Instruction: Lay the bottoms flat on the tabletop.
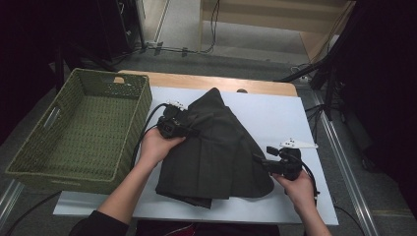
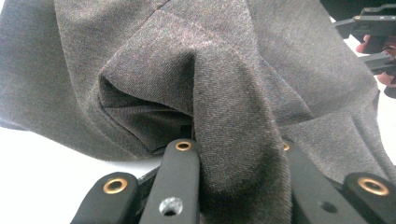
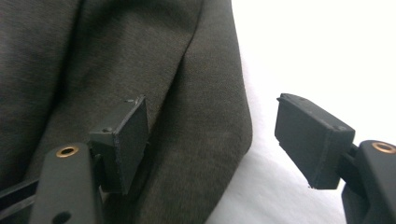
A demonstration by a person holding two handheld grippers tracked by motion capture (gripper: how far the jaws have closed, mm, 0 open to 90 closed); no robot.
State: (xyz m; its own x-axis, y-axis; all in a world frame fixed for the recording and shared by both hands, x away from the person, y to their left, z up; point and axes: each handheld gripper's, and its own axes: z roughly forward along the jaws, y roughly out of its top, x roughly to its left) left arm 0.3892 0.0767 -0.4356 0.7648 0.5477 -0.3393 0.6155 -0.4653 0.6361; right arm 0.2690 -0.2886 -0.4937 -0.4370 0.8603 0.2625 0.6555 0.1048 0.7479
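Observation:
A dark grey-brown garment [image 1: 216, 147] lies folded in a rough triangle on the white table cover [image 1: 275, 113]. My left gripper [image 1: 189, 129] is at its left edge, shut on a raised fold of the cloth [image 2: 238, 154]; that fold runs up between the jaws in the left gripper view. My right gripper [image 1: 261, 161] is at the garment's right edge, open. In the right gripper view, one pad [image 3: 128, 140] rests over the garment [image 3: 116, 70] and the other pad [image 3: 310, 140] is over the bare white cover. The edge of the cloth lies between them.
A green woven basket [image 1: 81, 130] with nothing in it stands at the table's left side. The wooden table edge [image 1: 206, 81] shows at the back. Tripod legs and cables [image 1: 319, 73] stand on the floor behind and to the right.

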